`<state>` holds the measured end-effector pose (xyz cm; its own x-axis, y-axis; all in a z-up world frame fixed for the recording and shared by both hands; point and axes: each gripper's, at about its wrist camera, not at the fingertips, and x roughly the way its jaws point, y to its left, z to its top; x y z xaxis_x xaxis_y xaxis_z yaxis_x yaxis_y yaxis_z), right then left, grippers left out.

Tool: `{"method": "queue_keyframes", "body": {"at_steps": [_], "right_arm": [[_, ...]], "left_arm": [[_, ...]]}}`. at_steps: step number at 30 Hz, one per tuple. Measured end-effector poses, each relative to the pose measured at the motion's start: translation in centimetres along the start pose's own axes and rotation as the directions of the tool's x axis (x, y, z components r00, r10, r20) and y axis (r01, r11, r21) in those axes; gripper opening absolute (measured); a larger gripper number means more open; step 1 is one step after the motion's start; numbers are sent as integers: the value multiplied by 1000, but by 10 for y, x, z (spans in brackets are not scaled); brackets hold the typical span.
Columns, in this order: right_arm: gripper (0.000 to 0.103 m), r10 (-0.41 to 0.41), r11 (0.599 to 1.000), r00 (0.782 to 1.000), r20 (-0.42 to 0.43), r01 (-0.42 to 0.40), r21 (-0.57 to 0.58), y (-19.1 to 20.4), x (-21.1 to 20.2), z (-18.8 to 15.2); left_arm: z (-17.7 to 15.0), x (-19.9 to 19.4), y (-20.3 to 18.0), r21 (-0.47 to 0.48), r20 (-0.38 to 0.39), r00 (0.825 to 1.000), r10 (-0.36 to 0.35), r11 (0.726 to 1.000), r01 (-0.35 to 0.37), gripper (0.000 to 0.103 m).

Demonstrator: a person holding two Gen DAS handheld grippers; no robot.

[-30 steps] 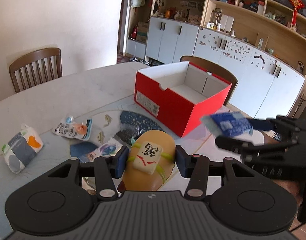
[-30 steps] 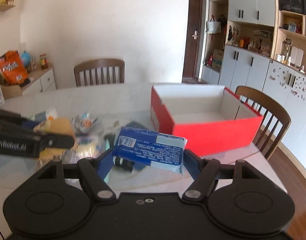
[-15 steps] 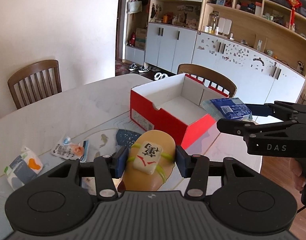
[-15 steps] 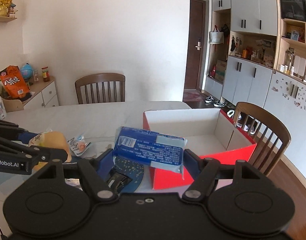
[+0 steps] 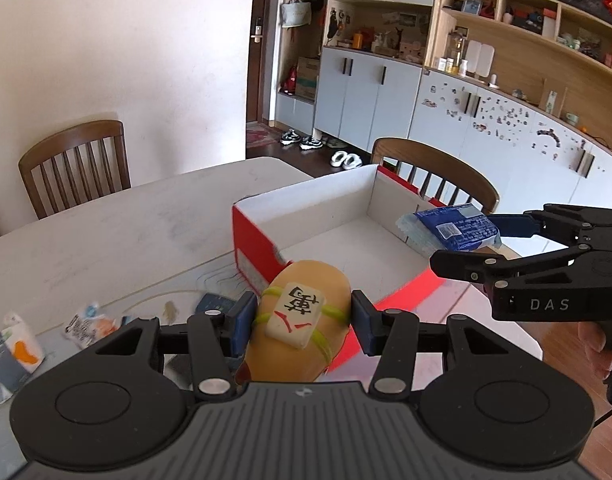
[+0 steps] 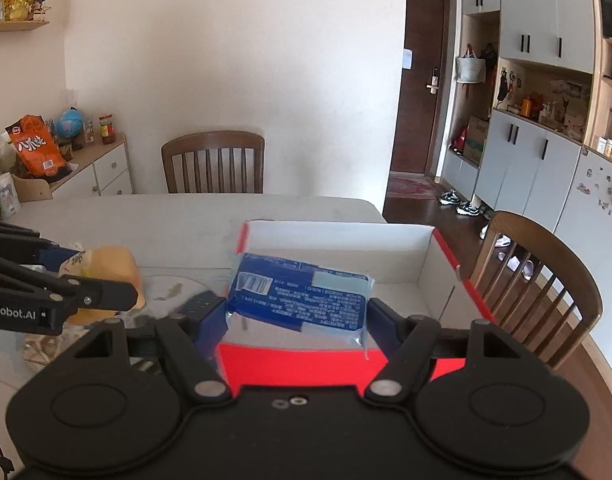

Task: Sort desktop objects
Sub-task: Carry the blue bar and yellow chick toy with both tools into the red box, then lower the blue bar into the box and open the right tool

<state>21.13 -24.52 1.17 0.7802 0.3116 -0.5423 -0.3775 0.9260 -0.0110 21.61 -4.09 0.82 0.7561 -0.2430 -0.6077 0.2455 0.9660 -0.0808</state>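
Left wrist view: the white table [image 5: 106,232] bears the red box [image 5: 254,240], open and empty. Left gripper [image 5: 302,320] pinches a tan plush toy [image 5: 306,292] at its near-left corner; right gripper [image 6: 298,316] clamps a blue packet [image 6: 302,296] above its near wall. Both loads look mid-delivery; next, carry each farther over the opening, then release.

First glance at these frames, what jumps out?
The red shoebox with its white inside, open on the table. Each gripper holds something at it: the left gripper clamps a tan plush toy near the box's near wall, and the right gripper clamps a blue packet over its opening.
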Motion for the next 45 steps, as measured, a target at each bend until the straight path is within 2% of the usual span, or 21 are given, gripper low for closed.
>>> {"method": "queue_keyframes", "body": {"at_steps": [8, 17, 26, 34, 45], "right_arm": [[74, 29, 1000, 999, -19, -29, -13, -41, 29, 11], [75, 73, 997, 996, -57, -73, 15, -80, 58, 22], [74, 82, 997, 991, -104, -83, -1, -97, 88, 31], [74, 80, 996, 984, -158, -85, -27, -102, 120, 33], [74, 50, 997, 958, -282, -64, -39, -111, 162, 28]], "left_arm": [[24, 46, -28, 14, -25, 1000, 3, 1000, -2, 49], [47, 93, -42, 59, -78, 997, 15, 998, -10, 50], [58, 137, -52, 83, -148, 989, -15, 996, 28, 50], [59, 175, -52, 91, -217, 976, -24, 995, 45, 50], [62, 212, -61, 156, -320, 947, -20, 985, 74, 50]]}}
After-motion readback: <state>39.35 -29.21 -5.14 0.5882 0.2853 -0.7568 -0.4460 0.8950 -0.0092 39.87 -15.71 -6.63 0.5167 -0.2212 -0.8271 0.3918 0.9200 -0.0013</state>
